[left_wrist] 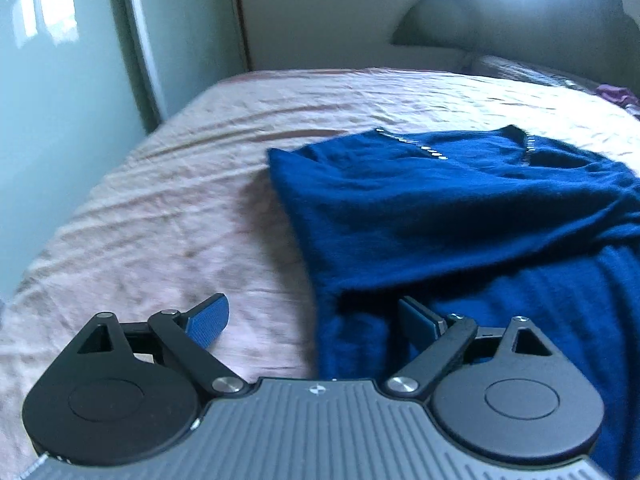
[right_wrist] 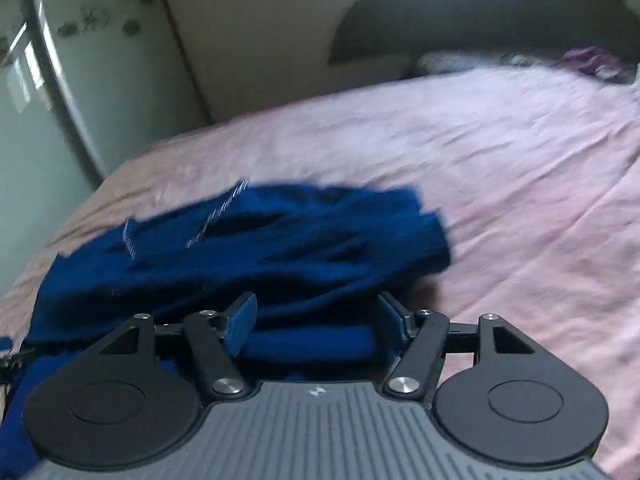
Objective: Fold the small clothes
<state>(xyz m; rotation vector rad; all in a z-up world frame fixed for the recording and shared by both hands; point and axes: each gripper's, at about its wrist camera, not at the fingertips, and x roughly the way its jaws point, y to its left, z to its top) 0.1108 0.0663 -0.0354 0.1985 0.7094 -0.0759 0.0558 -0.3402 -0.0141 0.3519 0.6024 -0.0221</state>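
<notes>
A dark blue knit sweater [left_wrist: 460, 208] with a glittery trim at the neck lies crumpled on a pink bed sheet [left_wrist: 180, 200]. My left gripper [left_wrist: 316, 316] stands open at the garment's left edge. Its left finger is over bare sheet and its right finger over the blue knit, and nothing is pinched. In the right wrist view the same sweater [right_wrist: 280, 248] lies bunched and blurred. My right gripper [right_wrist: 316, 312] is open just above a fold of it. Blue cloth shows between the fingers, but the pads do not press on it.
The bed's left edge runs along a pale green wardrobe door [left_wrist: 60, 80]. A dark rounded headboard [left_wrist: 520, 20], a pillow [left_wrist: 520, 68] and a purple cloth [right_wrist: 588, 58] are at the far end. Pink sheet [right_wrist: 520, 180] stretches to the right of the sweater.
</notes>
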